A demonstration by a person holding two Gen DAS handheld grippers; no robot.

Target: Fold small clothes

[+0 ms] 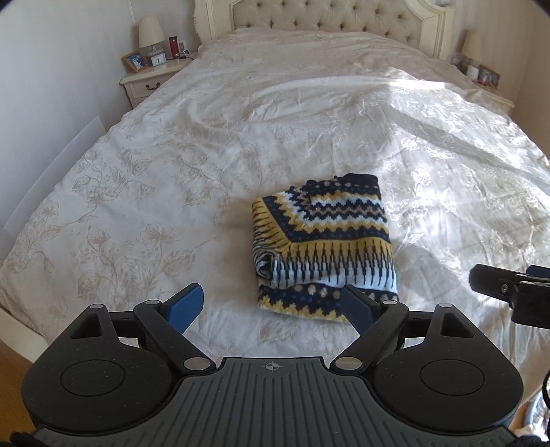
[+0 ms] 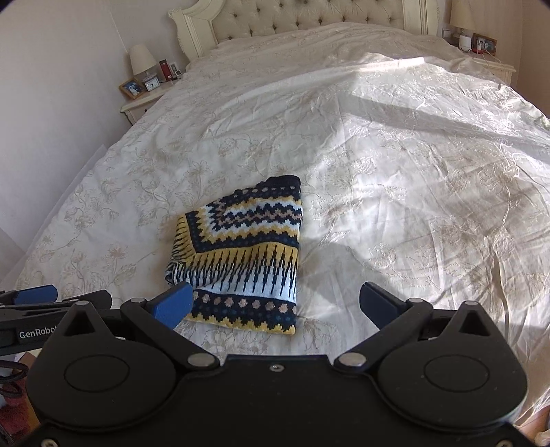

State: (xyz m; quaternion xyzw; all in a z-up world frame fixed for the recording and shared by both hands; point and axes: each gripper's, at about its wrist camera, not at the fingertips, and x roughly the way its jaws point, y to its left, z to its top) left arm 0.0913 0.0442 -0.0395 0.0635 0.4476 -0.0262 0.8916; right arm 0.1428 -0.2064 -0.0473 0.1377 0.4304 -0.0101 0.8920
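I am looking at the knitted sweater (image 1: 323,247), which is lying folded into a compact, roughly square bundle near the foot of the bed (image 1: 172,165). Its pattern is running in zigzag and dotted bands of navy, mustard yellow, pale blue and beige, with the navy collar edge showing at the far side. The cream bedspread under it is carrying a faint floral print and soft creases, and sunlight is falling across its right half. A tufted headboard (image 1: 326,15) is standing at the far end against a pale wall. A nightstand (image 1: 151,77) on the left is holding a lamp (image 1: 151,34), a framed photo, a small clock and a red bottle. I am holding my left gripper (image 1: 275,306) above the bed's near edge with its blue fingers spread wide, gripping nothing. My right gripper (image 2: 275,302) is hovering likewise, fingers parted and empty, its left finger overlapping the sweater's near corner in view.
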